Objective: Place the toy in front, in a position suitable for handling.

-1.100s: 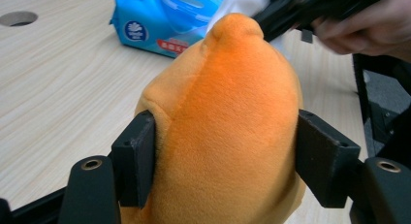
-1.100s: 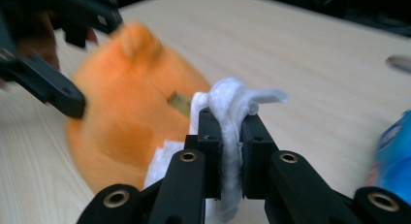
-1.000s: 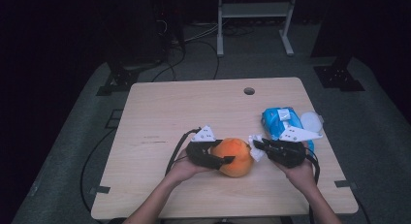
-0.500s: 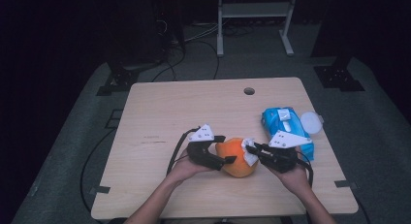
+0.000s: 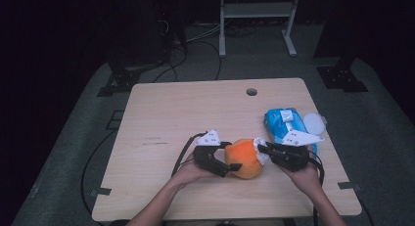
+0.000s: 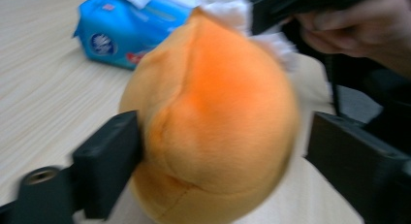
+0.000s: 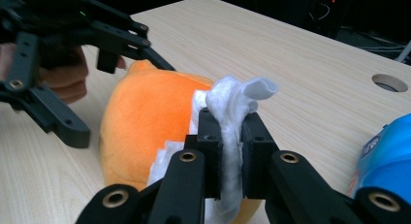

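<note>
the right gripper [image 7: 228,151] is pinching a white wipe [image 7: 235,105] against the orange plush toy [image 5: 243,159] at the table's [image 5: 195,108] 5 o'clock area. the left gripper [image 5: 231,156] has just been opening around the toy, its jaws now spread – better it is steadying the toy while the wipe is rubbing gently.

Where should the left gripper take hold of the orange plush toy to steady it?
Across the orange plush toy at its round middle, from its left: the left gripper already straddles it with jaws just opened, away from the white wipe pinched by the right gripper.

my left gripper [image 6: 218,161] jaws just opening round orange plush ball [image 6: 213,122], left jaw touching, white tissue [image 6: 232,10] on top, blue pack [image 6: 126,37] behind
</note>
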Action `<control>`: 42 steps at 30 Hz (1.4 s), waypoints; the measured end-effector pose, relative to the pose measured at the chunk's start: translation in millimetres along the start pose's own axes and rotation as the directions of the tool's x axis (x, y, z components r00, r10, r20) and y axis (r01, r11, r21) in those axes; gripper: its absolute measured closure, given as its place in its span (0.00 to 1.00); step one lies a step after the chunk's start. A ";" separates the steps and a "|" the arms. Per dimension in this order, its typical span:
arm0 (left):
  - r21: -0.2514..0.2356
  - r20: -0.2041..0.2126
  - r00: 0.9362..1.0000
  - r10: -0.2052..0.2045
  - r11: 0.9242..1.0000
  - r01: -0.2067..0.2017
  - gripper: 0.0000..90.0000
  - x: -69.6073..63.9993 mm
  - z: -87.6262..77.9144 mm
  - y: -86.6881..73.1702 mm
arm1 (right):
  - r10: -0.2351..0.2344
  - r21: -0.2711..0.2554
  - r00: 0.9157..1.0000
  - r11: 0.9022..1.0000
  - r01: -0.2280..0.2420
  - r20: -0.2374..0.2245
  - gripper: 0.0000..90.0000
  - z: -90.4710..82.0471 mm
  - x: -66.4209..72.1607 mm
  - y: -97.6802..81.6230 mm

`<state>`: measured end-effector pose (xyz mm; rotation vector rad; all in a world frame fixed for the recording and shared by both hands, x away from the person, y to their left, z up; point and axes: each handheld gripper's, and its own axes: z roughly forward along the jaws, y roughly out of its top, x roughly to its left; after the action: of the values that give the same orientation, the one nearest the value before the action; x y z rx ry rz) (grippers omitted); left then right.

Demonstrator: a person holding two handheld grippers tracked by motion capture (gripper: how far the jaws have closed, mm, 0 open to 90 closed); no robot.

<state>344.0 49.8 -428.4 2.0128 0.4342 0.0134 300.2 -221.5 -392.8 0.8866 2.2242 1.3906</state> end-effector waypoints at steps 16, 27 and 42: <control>0.018 -0.061 0.998 0.011 1.000 -0.009 0.33 -7.9 -10.3 2.0 | 0.027 -0.014 0.999 1.000 -0.028 -0.019 0.90 7.7 1.1 3.3; -0.036 -0.071 0.985 -0.154 0.988 0.152 0.31 8.7 -10.7 -4.4 | -0.117 -0.004 0.992 0.993 0.117 -0.055 0.89 21.6 41.9 11.4; -0.026 -0.092 0.992 -0.090 0.996 0.088 0.29 -2.1 -5.8 -4.4 | -0.062 0.005 0.998 0.998 0.062 0.009 0.89 12.3 21.6 3.0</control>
<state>339.6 55.8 -429.1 1.9750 0.5811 0.0565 292.7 -197.7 -395.2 0.8172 2.2295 1.3509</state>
